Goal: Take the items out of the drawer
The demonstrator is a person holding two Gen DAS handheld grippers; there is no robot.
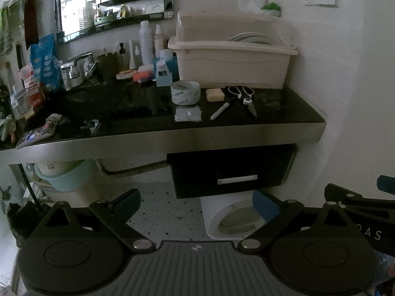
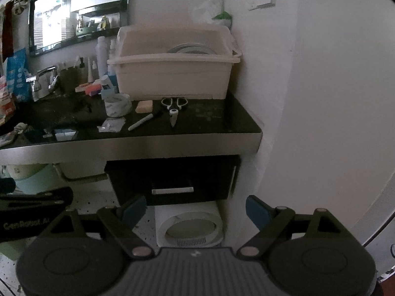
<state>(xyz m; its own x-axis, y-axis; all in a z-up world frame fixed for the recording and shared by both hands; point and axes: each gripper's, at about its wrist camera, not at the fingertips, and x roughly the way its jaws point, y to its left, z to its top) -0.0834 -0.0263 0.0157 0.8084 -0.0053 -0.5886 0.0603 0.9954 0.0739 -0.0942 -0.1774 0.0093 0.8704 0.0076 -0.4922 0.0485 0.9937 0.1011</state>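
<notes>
Drawer, black-fronted with silver bar handle (image 1: 237,179) (image 2: 172,190), shut, hung under dark stone worktop (image 1: 284,113) (image 2: 222,123). On worktop: white-handled scissors (image 1: 243,96) (image 2: 174,107), white marker pen (image 1: 221,111), tape roll (image 1: 185,92), cream soap bar (image 1: 215,95). Left hand-held gripper (image 1: 196,206) and right hand-held gripper (image 2: 196,211) both spread wide, holding nothing, below drawer front.

Dim room; white wall (image 2: 308,86), speckled floor (image 1: 158,212), dark countertop (image 1: 284,113), possibly mirror (image 1: 111,2) above.
</notes>
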